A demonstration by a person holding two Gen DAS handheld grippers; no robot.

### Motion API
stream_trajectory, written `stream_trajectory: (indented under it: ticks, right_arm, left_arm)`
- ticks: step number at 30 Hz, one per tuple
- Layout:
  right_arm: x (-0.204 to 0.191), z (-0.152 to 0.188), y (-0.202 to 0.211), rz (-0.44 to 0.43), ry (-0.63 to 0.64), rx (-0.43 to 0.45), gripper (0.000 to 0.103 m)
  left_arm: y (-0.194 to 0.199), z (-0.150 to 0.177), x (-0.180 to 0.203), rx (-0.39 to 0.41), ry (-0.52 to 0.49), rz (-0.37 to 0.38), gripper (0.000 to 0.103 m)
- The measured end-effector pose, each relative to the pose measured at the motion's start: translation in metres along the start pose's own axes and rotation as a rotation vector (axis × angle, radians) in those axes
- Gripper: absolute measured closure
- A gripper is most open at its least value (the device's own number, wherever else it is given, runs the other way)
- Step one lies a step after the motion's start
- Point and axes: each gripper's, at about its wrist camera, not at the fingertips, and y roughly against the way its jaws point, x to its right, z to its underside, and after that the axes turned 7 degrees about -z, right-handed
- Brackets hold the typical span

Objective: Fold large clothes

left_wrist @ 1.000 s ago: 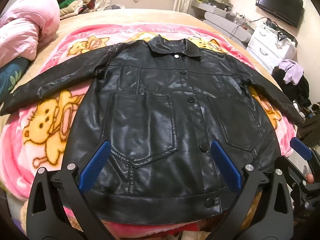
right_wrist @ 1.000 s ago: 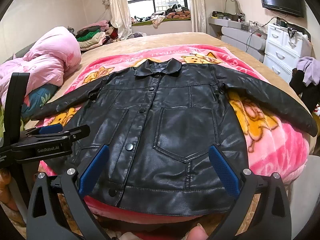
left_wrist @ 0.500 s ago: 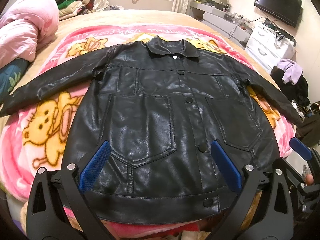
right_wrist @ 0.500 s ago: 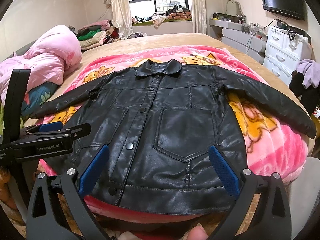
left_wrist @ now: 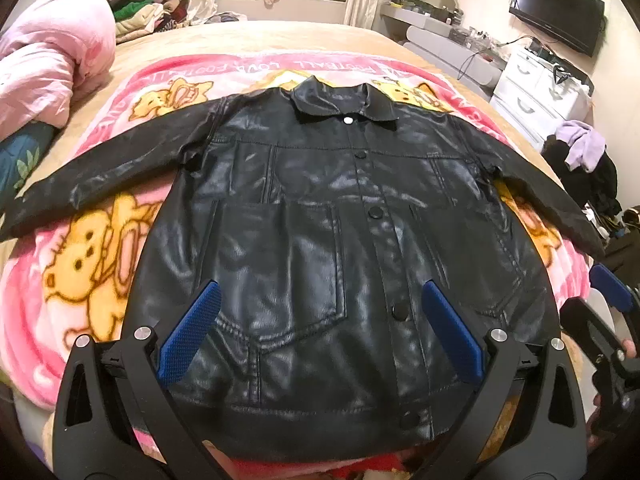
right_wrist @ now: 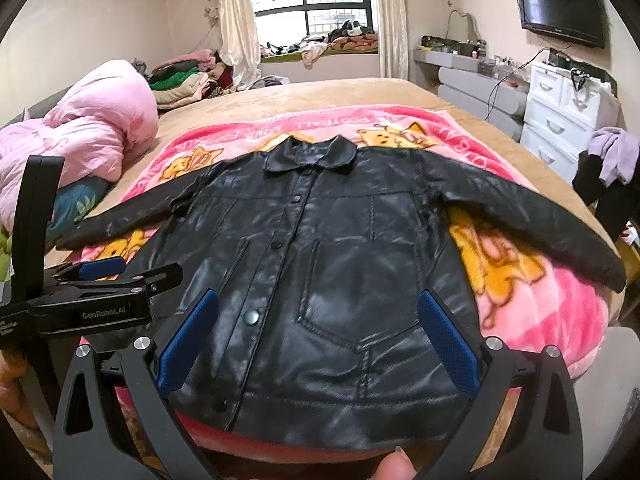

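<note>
A black leather jacket lies flat and face up on a pink cartoon blanket on the bed, buttoned, collar far, both sleeves spread out to the sides. It also shows in the right wrist view. My left gripper hovers open and empty over the jacket's lower left hem. My right gripper hovers open and empty over the lower right hem. The left gripper also shows at the left of the right wrist view.
A pink duvet and folded clothes lie at the bed's far left. A white dresser with clothes draped nearby stands to the right. A TV hangs on the right wall.
Both grippers have risen and pulled back a little, so the views tilt up and show more of the room. The jacket has not moved.
</note>
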Motion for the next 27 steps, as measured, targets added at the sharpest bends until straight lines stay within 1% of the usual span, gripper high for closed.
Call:
stream_trajectory:
  ticks: [7, 13, 18, 22, 27]
  right_arm:
    - [0.009, -0.018, -0.005, 0.021, 0.003, 0.014, 0.004]
    - [0.025, -0.034, -0.011, -0.004, -0.046, 0.016, 0.004]
    - [0.034, -0.049, -0.019, 0.009, -0.057, 0.016, 0.004]
    - [0.040, -0.061, -0.027, 0.030, -0.045, 0.002, 0.004]
    - [0.051, -0.076, -0.040, 0.032, -0.065, -0.009, 0.004]
  left_arm:
    - [-0.008, -0.020, 0.005, 0.011, 0.004, 0.001, 0.009]
    - [-0.015, -0.038, 0.009, 0.015, 0.010, -0.006, 0.009]
    - [-0.021, -0.053, 0.009, 0.012, 0.028, -0.015, 0.009]
    - [-0.024, -0.065, 0.011, 0.017, 0.038, -0.023, 0.009]
    - [-0.025, -0.081, 0.018, 0.030, 0.037, -0.032, 0.009]
